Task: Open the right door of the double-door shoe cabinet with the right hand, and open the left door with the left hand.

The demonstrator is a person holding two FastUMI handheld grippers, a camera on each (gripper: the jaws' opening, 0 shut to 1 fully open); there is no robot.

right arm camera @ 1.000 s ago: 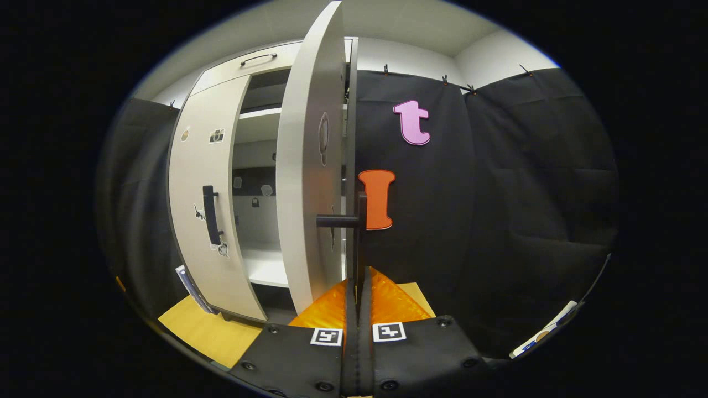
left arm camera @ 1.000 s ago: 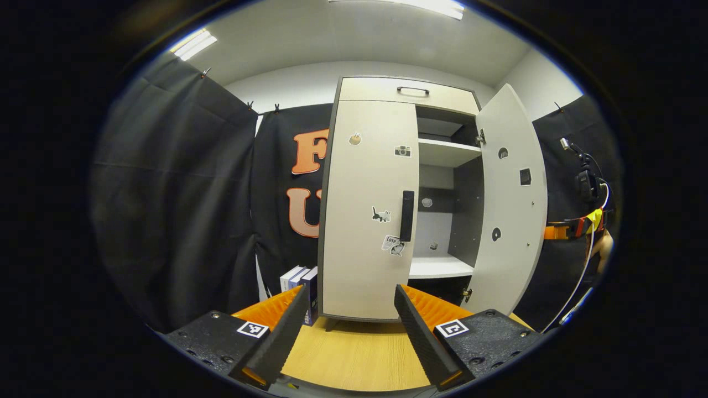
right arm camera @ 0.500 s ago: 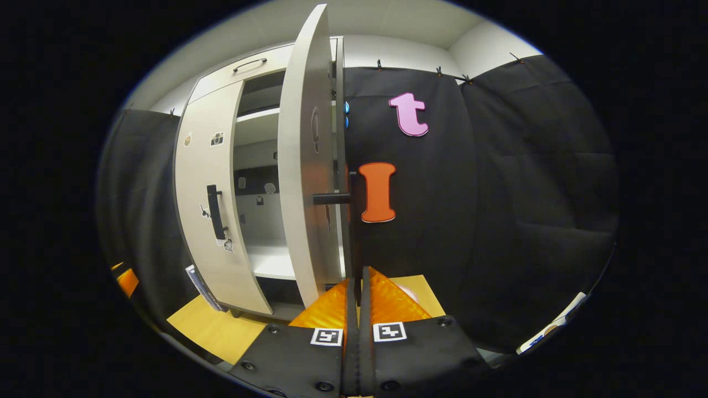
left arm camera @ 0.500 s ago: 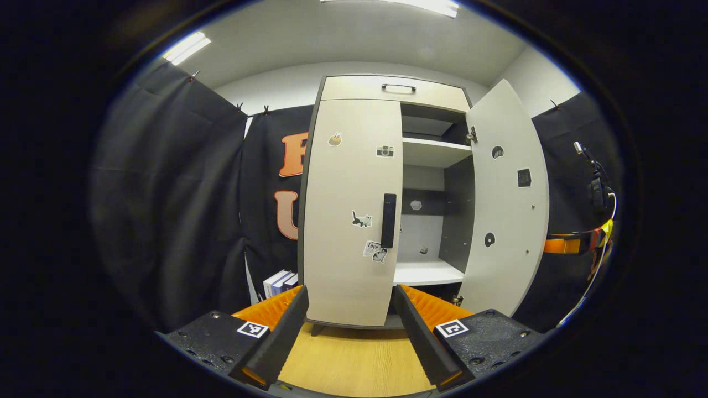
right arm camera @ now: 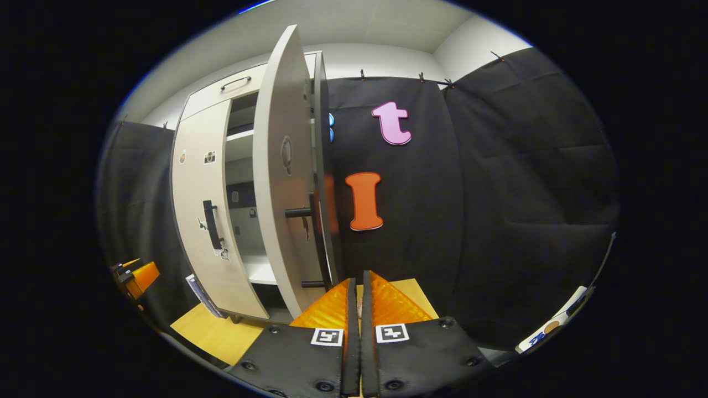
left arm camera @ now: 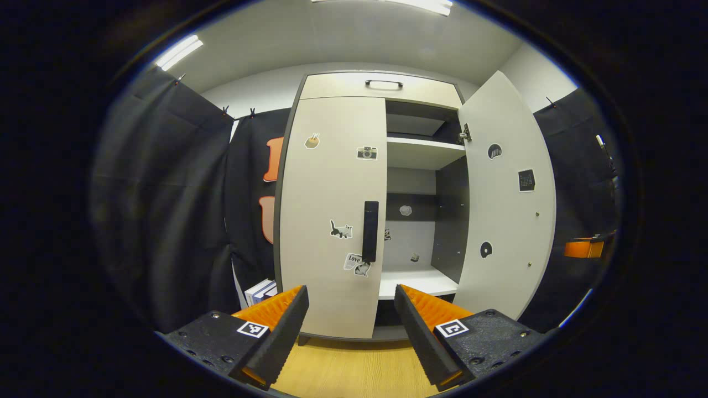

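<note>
The pale shoe cabinet (left arm camera: 332, 88) stands ahead in the left gripper view. Its left door (left arm camera: 326, 221) is closed, with a black vertical handle (left arm camera: 370, 231) at its inner edge. The right door (left arm camera: 506, 199) is swung wide open. My left gripper (left arm camera: 350, 293) is open, short of the left door, the handle above the gap between its fingers. In the right gripper view the right door (right arm camera: 279, 182) is nearly edge-on and its black handle (right arm camera: 316, 243) stands just left of my right gripper (right arm camera: 357, 276), which is shut with nothing in it. The left gripper (right arm camera: 133, 273) shows at the far left.
Inside the cabinet are white shelves (left arm camera: 420, 153), and a drawer with a black handle (left arm camera: 383, 84) sits on top. Books (left arm camera: 260, 290) lean beside the cabinet's left foot. The cabinet stands on a wooden surface (left arm camera: 354, 370). Black cloth walls close in on both sides.
The left gripper has come nearer the left door, whose handle now lines up over its finger gap. The right gripper has come off the right door's handle, which now stands to its left.
</note>
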